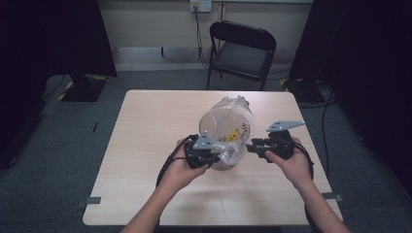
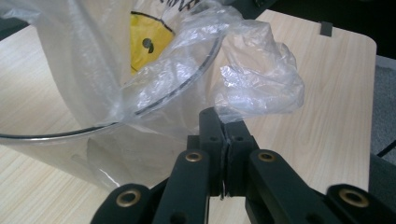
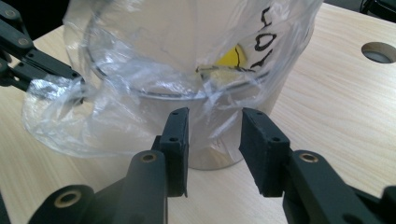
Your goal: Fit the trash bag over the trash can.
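A clear round container (image 1: 227,127) stands on the wooden table (image 1: 155,131), lined with a thin see-through plastic bag (image 1: 233,151) that spills over its rim. A yellow label (image 2: 144,42) and black lettering (image 3: 264,35) show through the wall. My left gripper (image 2: 225,128) is shut on a bunched fold of the bag (image 2: 257,79) beside the container rim (image 2: 182,86); in the high view the left gripper (image 1: 217,155) is at the container's near left side. My right gripper (image 3: 215,126) stands at the near right side (image 1: 249,146), jaws apart, with the bag's film (image 3: 70,121) and container wall (image 3: 280,88) just beyond its pads.
A black folding chair (image 1: 241,48) stands behind the table's far edge. The tabletop has a round hole (image 3: 378,52) past the container. Dark curtains flank the room and cables run across the grey floor (image 1: 73,141).
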`<state>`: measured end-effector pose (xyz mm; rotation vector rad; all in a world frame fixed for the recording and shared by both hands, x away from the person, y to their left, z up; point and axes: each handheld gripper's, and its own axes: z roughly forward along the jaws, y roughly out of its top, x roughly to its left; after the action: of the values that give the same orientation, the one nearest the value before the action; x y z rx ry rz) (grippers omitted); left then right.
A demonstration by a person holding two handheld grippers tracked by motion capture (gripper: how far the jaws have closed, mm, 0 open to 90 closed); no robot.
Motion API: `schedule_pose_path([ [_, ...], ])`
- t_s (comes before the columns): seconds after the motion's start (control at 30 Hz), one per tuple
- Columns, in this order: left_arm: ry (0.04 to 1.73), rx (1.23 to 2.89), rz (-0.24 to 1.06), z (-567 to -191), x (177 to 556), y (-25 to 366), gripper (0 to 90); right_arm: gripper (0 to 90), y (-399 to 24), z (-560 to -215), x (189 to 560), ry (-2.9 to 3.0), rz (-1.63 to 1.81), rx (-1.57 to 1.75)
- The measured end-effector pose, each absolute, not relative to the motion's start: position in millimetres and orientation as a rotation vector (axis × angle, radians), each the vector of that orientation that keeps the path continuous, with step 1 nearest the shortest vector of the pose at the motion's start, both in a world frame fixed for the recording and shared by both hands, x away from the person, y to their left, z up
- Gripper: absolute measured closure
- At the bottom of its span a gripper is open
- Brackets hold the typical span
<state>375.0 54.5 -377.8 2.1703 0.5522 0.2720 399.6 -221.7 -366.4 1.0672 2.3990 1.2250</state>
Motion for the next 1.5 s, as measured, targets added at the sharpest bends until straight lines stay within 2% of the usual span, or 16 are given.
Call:
schedule_pose_path([
  [0.27,0.556,2.189,0.279,-386,377,52,89.1,60.0,-219,-370,402,2.392,1.249,1.087],
  [0.47,0.563,2.171,0.280,-387,377,56,88.8,50.4,-220,-376,405,2.392,1.279,1.123],
  [0.57,0.574,2.164,0.281,-387,378,60,88.7,49.6,-222,-380,406,2.395,1.328,1.144],
  [0.63,0.569,2.166,0.286,-387,378,62,88.7,61.2,-222,-382,406,2.412,1.360,1.139],
  [0.67,0.566,2.165,0.283,-387,378,62,88.7,70.1,-222,-382,406,2.435,1.375,1.141],
  [0.73,0.566,2.163,0.286,-390,379,61,88.8,79.6,-222,-383,406,2.460,1.381,1.121],
  [0.87,0.571,2.169,0.282,-393,381,60,88.9,90.0,-221,-384,407,2.488,1.385,1.090],
  [1.4,0.632,2.175,0.282,-408,389,70,90.0,90.0,-223,-390,408,2.506,1.289,1.048],
  [1.47,0.643,2.160,0.270,-408,389,71,87.1,90.0,-223,-390,408,2.505,1.290,1.051],
  [1.5,0.629,2.152,0.292,-406,388,72,82.9,89.2,-223,-390,408,2.507,1.290,1.047],
])
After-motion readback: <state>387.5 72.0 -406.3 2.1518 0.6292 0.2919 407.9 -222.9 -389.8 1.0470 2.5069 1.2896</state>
